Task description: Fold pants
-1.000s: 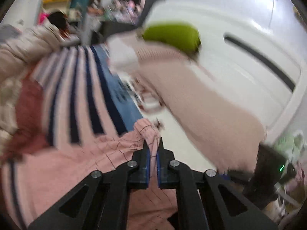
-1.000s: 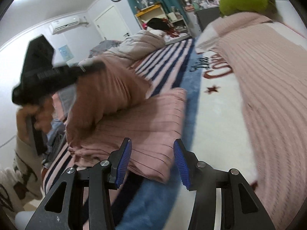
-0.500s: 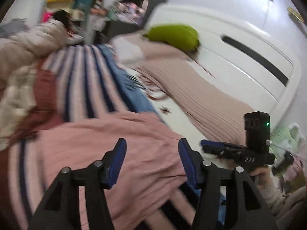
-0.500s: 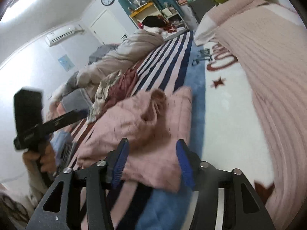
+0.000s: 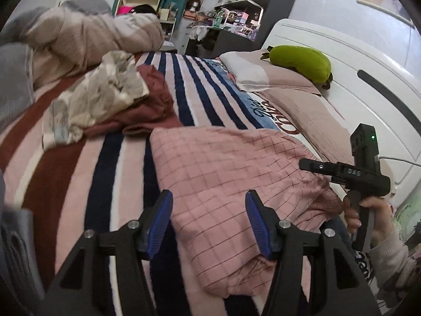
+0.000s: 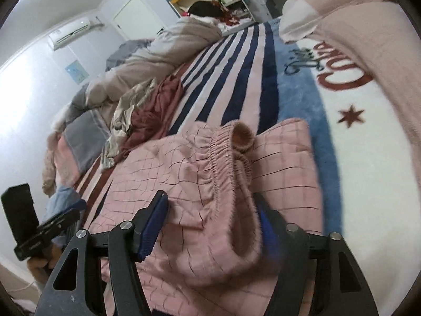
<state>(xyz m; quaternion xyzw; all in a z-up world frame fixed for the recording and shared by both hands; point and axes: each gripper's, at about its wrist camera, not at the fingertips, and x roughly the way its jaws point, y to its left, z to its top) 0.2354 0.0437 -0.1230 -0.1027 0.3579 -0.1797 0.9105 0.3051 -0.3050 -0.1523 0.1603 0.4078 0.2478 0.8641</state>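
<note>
The pink checked fleece pants (image 5: 231, 184) lie folded on the bed's striped plush blanket (image 5: 189, 89), elastic waistband (image 6: 223, 147) uppermost in the right wrist view. The left hand-held gripper (image 5: 209, 226) tilts downward over the pants' near edge, its blue-padded jaws half apart and gripping nothing. The right hand-held gripper (image 6: 210, 226) tilts down likewise; its jaws have just been closing and straddle a raised fold of the pants, though contact cannot be told. A hand (image 5: 373, 218) grips its black handle.
</note>
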